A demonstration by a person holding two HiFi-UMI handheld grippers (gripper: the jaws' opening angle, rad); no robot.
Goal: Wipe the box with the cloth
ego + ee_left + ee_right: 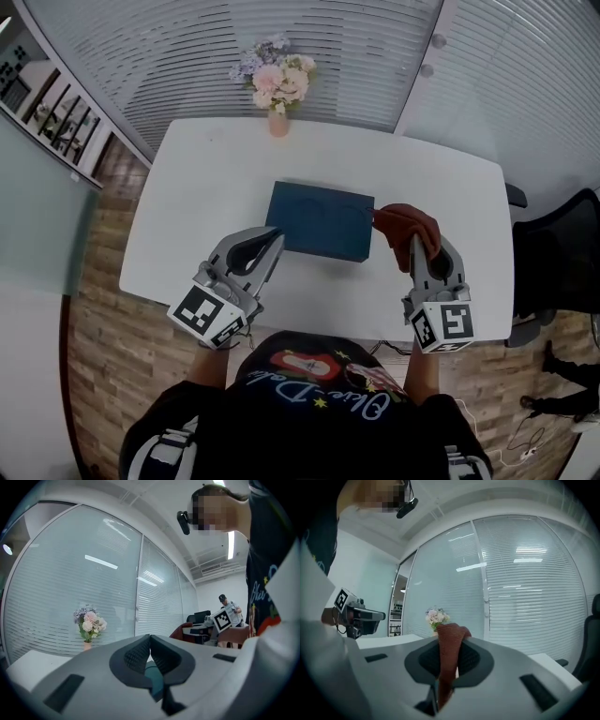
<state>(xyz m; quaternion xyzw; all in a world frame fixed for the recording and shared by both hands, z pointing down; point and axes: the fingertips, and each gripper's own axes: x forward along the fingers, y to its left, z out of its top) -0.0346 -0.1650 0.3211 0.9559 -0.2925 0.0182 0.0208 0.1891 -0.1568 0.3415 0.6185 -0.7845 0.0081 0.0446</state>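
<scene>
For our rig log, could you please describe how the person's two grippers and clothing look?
Both the left gripper and right gripper have light grey plastic bodies tapering to jaws with dark ribbed pads. Each carries a white cube with black square markers at its rear. The person wears a black top with a colourful print.

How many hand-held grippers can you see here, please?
2: the left hand-held gripper by the box's near-left corner, the right hand-held gripper holding the cloth beside its right edge.
</scene>
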